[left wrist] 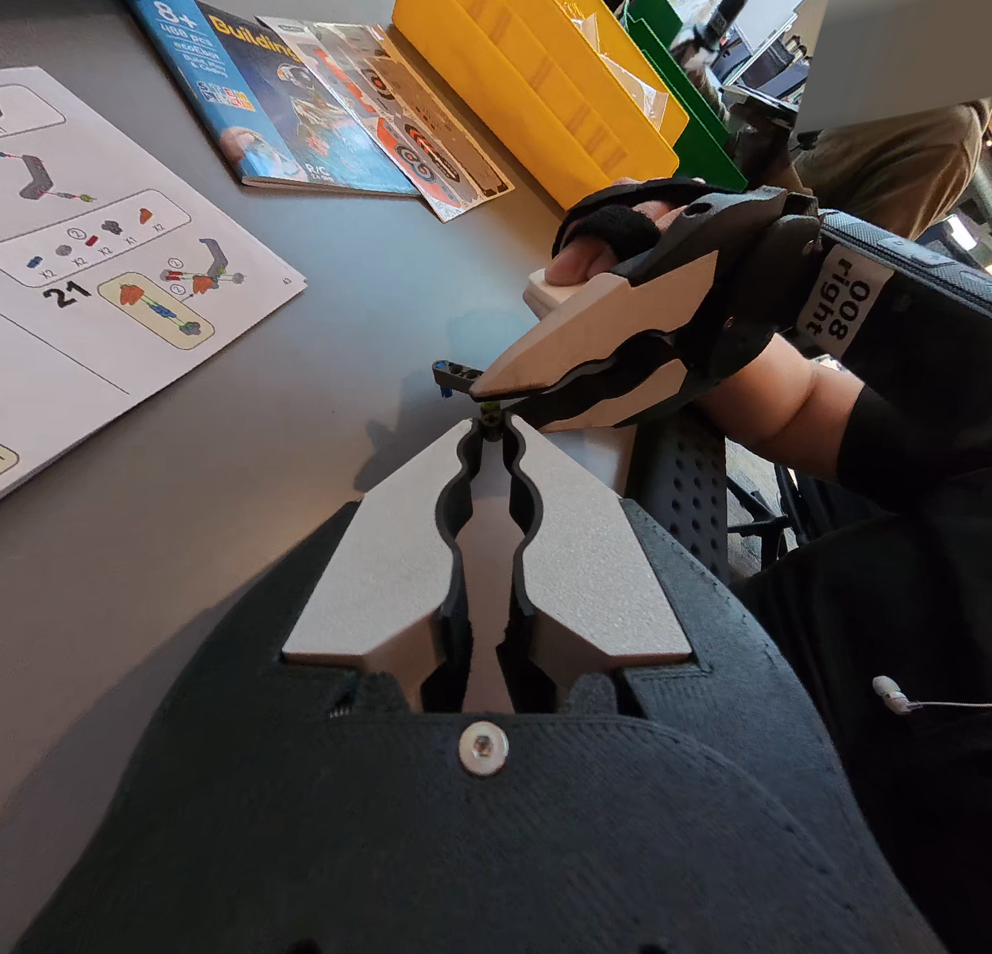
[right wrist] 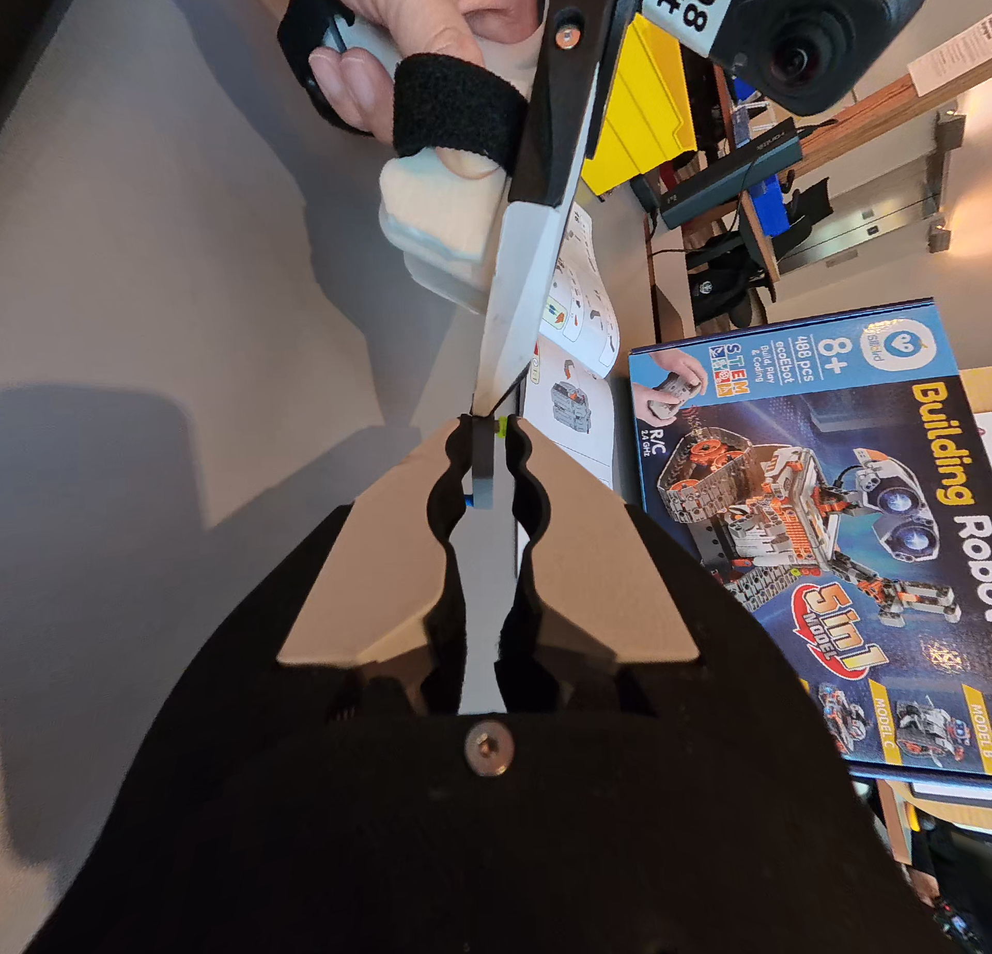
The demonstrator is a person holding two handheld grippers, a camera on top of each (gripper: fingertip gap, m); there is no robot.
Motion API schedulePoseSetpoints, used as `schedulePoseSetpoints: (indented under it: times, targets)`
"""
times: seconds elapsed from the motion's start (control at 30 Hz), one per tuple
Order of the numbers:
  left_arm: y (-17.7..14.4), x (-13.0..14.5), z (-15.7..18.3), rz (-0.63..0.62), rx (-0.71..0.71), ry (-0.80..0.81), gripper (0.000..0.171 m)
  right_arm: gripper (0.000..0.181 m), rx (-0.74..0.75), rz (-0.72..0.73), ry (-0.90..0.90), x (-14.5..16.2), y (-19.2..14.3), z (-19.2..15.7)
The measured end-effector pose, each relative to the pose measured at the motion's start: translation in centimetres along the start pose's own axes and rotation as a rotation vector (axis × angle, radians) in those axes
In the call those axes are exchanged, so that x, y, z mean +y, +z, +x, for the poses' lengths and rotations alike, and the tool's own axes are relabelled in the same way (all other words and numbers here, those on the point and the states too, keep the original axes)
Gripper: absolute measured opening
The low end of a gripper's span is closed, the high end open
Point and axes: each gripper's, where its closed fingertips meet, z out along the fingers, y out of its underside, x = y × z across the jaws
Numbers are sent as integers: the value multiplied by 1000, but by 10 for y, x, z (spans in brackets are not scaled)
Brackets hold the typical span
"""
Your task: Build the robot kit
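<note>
Two tongs meet tip to tip above the grey worktop [left wrist: 322, 445]. The left tongs [left wrist: 491, 428] are nearly closed, pinching a small black connector with a lime-green pin [left wrist: 489, 416]. The right tongs [right wrist: 486, 424], arriving from three o'clock, clamp a dark grey perforated beam [left wrist: 456, 375] whose long axis points toward nine o'clock.

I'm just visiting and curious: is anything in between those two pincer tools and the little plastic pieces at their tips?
Nothing visible. The left gripper is shut on a small black connector with a lime-green tip, and the right gripper is shut on a dark grey holed beam. The two tips meet above the grey table.
</note>
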Motion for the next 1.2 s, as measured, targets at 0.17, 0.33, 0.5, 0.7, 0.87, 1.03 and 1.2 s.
schedulePoseSetpoints:
  times: [0.17,0.33,0.5,0.7,0.87,1.03,1.2]
  targets:
    - [0,1,0,-10,5,-2,5,12,-12,-13,-19,0,0,-2]
    - [0,1,-1,-9,4,-12,5,11,1,-48,-39,0,1,-2]
    - [3,7,-2,-47,-8,-6,5,11,-27,-92,-74,3,3,-11]
    - [2,-1,-5,10,-3,-3,5,12,4,-39,8,5,3,0]
    - [-8,-17,2,124,113,-104,5,24,87,16,75,12,-9,20]
    - [-11,-21,8,149,153,-112,5,31,125,147,147,-3,-29,36]
    - [-7,-19,13,133,165,-83,5,27,79,153,96,-10,-26,24]
